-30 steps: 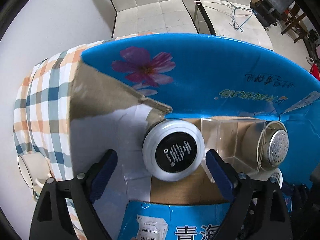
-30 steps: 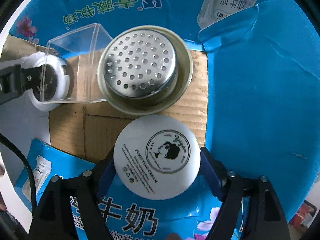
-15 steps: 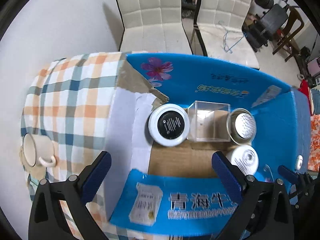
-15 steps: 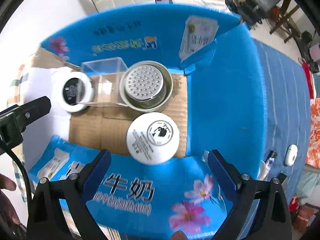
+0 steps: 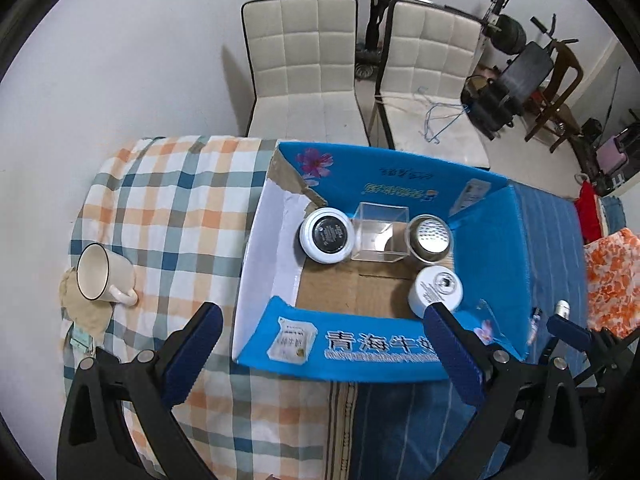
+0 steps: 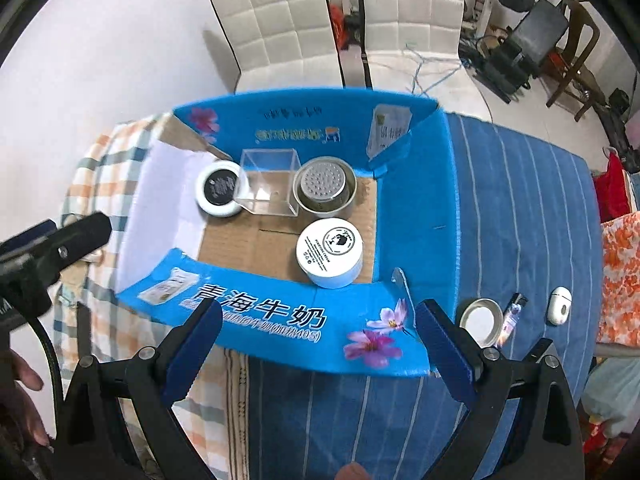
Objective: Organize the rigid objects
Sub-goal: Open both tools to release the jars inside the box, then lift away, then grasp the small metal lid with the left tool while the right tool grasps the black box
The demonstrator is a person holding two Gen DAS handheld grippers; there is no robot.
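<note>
Here, inside an open blue cardboard milk box (image 6: pixel 416 208) with printed pink flowers, on a table spread with blue striped cloth (image 6: pixel 520 200) and orange-and-blue checked cloth (image 5: pixel 168 208): four rigid objects. Along the far wall, left to right, a white round jar with a black lid (image 5: pixel 327 234), a clear square plastic container (image 5: pixel 379 236) and a round metal strainer cup with a perforated top (image 5: pixel 429 237), side by side and close together. Nearer, at the right corner of the brown cardboard floor, a white round cream jar with a printed portrait lid (image 6: pixel 330 250), just in front of the strainer cup.

Above the near flap, the left gripper (image 5: pixel 320 354) with blue-padded jaws spread wide, holding nothing. Likewise the right gripper (image 6: pixel 318 344), jaws wide apart and empty, hanging over the box's near wall.

Outside the box, on the checked cloth to the left, a cream ceramic mug with a dark rim (image 5: pixel 105 279), lying on its side. On the striped cloth to the right, a round metal lid (image 6: pixel 481 321), a small lighter (image 6: pixel 513 312) and a white earbud case (image 6: pixel 559 305). Behind the table, two white quilted chairs (image 5: pixel 304 64).
</note>
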